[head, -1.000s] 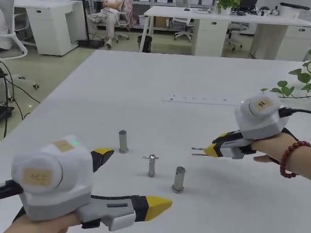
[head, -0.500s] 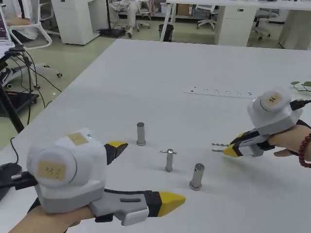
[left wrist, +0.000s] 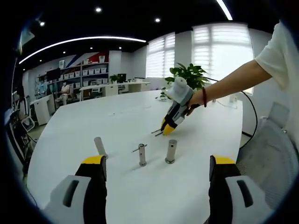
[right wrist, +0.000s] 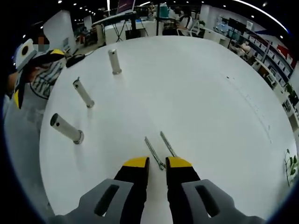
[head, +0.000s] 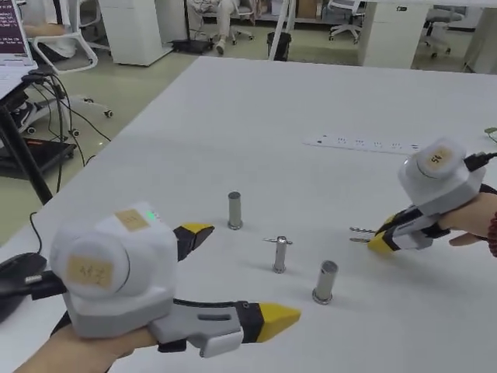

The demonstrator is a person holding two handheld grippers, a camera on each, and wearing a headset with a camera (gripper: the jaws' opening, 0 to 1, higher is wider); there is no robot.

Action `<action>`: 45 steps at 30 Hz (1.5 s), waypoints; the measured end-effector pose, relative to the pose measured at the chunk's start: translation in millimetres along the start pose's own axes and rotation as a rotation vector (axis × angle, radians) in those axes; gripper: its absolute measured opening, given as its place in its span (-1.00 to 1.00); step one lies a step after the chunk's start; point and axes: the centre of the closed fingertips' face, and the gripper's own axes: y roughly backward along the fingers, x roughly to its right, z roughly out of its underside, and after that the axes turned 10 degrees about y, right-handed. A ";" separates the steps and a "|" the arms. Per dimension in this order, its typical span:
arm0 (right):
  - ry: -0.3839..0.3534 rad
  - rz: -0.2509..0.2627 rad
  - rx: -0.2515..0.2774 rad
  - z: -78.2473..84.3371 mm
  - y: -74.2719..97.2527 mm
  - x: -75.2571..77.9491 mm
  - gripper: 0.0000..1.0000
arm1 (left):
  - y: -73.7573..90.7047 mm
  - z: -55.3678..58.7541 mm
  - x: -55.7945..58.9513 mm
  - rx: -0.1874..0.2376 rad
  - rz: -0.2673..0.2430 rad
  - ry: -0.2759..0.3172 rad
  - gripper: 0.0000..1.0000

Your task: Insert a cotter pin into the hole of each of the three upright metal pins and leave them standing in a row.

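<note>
You work at a white table (head: 233,116). A white power strip (head: 361,144) lies flat on it, on the far side, toward your right. Off the table's left edge, black cables (head: 66,101) trail over the floor, with a laptop (head: 12,31) beside them, screen lit. Past the far end you get a white cabinet (head: 136,27), a dark bin (head: 279,45), a white office chair (head: 54,35) and a seated person (head: 213,8). In your left gripper view a green plant (left wrist: 189,71) stands by the table's far edge, with window blinds (left wrist: 219,46) behind it.
</note>
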 end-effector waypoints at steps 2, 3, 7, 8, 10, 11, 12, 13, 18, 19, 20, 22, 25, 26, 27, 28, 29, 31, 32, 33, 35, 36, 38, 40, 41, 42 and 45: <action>0.019 -0.011 -0.017 0.0 -0.2 -0.7 -0.70 | -0.1 0.5 0.0 -0.003 -0.001 -0.004 0.80; 0.042 -0.022 -0.031 0.0 -0.3 -2.4 -0.72 | -0.1 0.3 0.0 -0.002 -0.001 -0.007 0.79; 0.070 -0.037 -0.068 -1.0 -1.1 -3.9 -0.76 | 0.2 1.0 -0.6 -0.005 -0.004 -0.007 0.77; 0.080 -0.042 -0.080 -0.8 -1.1 -4.4 -0.77 | 0.3 1.3 -0.7 -0.006 -0.005 -0.008 0.77; 0.090 -0.042 -0.095 -0.4 -1.2 -4.8 -0.80 | 0.4 1.8 -0.8 -0.008 -0.006 -0.011 0.76; 0.111 -0.046 -0.105 -0.1 -1.3 -5.7 -0.82 | 0.5 1.7 -0.7 -0.008 -0.006 -0.013 0.75; 0.125 -0.045 -0.113 0.2 -1.2 -5.6 -0.84 | 0.6 1.9 -0.7 -0.008 -0.007 -0.016 0.74; 0.127 -0.041 -0.119 0.3 -1.5 -5.3 -0.86 | 0.6 2.1 -0.6 -0.009 -0.007 -0.016 0.74; 0.157 -0.031 -0.143 1.5 -2.0 -4.7 -0.90 | 0.3 4.2 0.8 -0.020 -0.005 -0.024 0.73; 0.172 -0.029 -0.148 1.6 -1.9 -4.8 -0.90 | 0.2 4.5 1.1 -0.022 -0.004 -0.025 0.73; 0.196 -0.026 -0.153 1.5 -1.8 -4.6 -0.91 | 0.1 5.0 1.2 -0.025 -0.003 -0.026 0.72; 0.210 -0.017 -0.160 1.3 -2.0 -4.7 -0.93 | 0.0 6.3 1.6 -0.032 -0.003 -0.029 0.70; 0.251 0.009 -0.174 1.8 -2.0 -2.0 -0.95 | 1.6 5.3 1.9 -0.029 -0.007 -0.032 0.65; 0.264 0.016 -0.181 2.8 -1.6 -1.0 -0.95 | 1.8 5.1 1.8 -0.029 -0.006 -0.028 0.66; 0.270 0.024 -0.185 3.7 -1.5 -0.5 -0.95 | 2.0 5.0 1.7 -0.029 -0.006 -0.029 0.66; 0.269 0.027 -0.187 4.4 -0.8 0.1 -0.96 | 2.2 4.9 0.8 -0.030 -0.009 -0.033 0.66; 0.265 0.035 -0.182 4.3 0.0 1.6 -0.96 | 2.5 4.9 0.2 -0.032 -0.011 -0.034 0.66; 0.259 0.048 -0.172 4.7 3.0 3.3 -0.96 | 2.8 4.0 -0.6 -0.031 -0.012 -0.031 0.66; 0.268 0.056 -0.166 4.1 4.4 4.1 -0.96 | 2.9 3.3 -0.9 -0.031 -0.011 -0.025 0.65; 0.266 0.063 -0.162 4.0 6.2 4.5 -0.96 | 3.1 2.8 -1.0 -0.030 -0.011 -0.023 0.64; 0.268 0.079 -0.152 3.1 9.8 6.1 -0.96 | 3.3 0.5 -0.9 -0.026 -0.010 -0.018 0.61; 0.268 0.085 -0.145 2.7 12.6 6.1 -0.96 | 3.0 -0.8 0.0 -0.025 -0.006 -0.015 0.59; 0.266 0.099 -0.129 1.1 18.0 5.7 -0.96 | 2.1 -2.5 0.8 -0.025 -0.004 -0.013 0.54; 0.284 0.115 -0.116 -1.5 23.6 4.3 -0.96 | 0.4 -4.2 1.7 -0.027 0.000 -0.013 0.50; 0.291 0.121 -0.112 -2.5 26.1 3.5 -0.96 | -0.9 -5.7 2.4 -0.028 0.004 -0.011 0.47; 0.288 0.128 -0.098 -5.0 29.9 2.0 -0.96 | -2.0 -6.8 3.1 -0.028 0.008 -0.010 0.46; 0.305 0.155 -0.065 -11.8 39.0 -0.7 -0.96 | -6.3 -12.0 6.1 -0.028 0.022 -0.015 0.41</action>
